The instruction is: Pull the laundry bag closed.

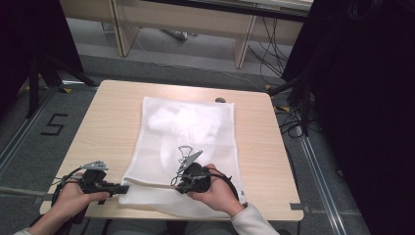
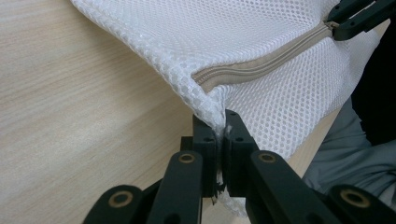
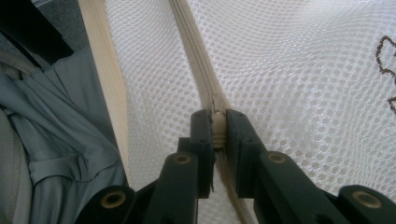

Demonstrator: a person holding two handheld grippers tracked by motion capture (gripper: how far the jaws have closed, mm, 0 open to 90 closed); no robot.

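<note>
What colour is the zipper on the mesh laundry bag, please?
Beige, against the white mesh bag; the zipper shows best in the left gripper view.

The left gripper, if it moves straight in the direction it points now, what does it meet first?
Probably the mesh laundry bag itself: the left gripper already pinches its corner, and the beige zipper lies just ahead.

The left gripper [image 1: 122,188] is held low at the near left, pointed to the right, gripped from behind by the left hand [image 1: 73,196]; its jaws are seen pressed together on a pinch of mesh in the left gripper view. The right gripper [image 1: 177,186] is cradled from the right by the right hand [image 1: 215,193], the forearm entering from below. Its jaws are closed on a zipper pull.
</note>
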